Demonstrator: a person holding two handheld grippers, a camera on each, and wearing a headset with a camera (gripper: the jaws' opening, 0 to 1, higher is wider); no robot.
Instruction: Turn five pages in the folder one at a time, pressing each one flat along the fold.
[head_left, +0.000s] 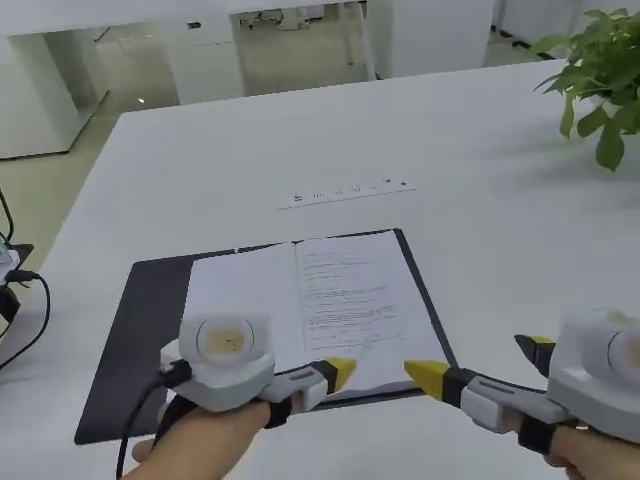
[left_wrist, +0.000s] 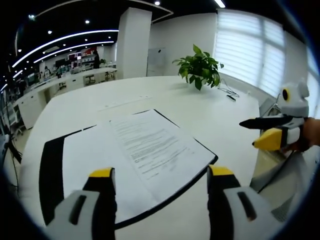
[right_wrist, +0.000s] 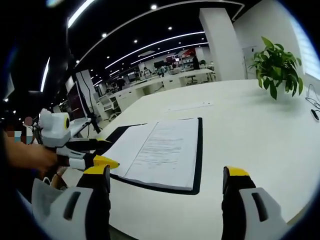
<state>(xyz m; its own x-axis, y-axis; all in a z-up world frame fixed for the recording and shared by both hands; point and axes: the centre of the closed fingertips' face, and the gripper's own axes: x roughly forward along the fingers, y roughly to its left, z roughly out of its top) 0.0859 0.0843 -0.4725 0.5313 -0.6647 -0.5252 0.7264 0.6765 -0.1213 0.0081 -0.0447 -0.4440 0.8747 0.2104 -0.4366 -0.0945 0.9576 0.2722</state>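
The black folder (head_left: 140, 330) lies open on the white table, with a blank left page (head_left: 240, 290) and a printed right page (head_left: 350, 300) lying flat. My left gripper (head_left: 325, 380) is open and hovers at the folder's near edge, nothing between its jaws (left_wrist: 161, 172). The right gripper (head_left: 480, 360) is open too, just off the folder's near right corner, and holds nothing (right_wrist: 166, 171). The folder (left_wrist: 150, 150) lies ahead of the left jaws; in the right gripper view the folder (right_wrist: 165, 145) sits ahead and to the left.
A potted plant (head_left: 600, 80) stands at the table's far right. A thin printed strip (head_left: 345, 192) lies beyond the folder. Cables (head_left: 20, 300) hang off the left table edge. Bare white table (head_left: 500, 220) surrounds the folder.
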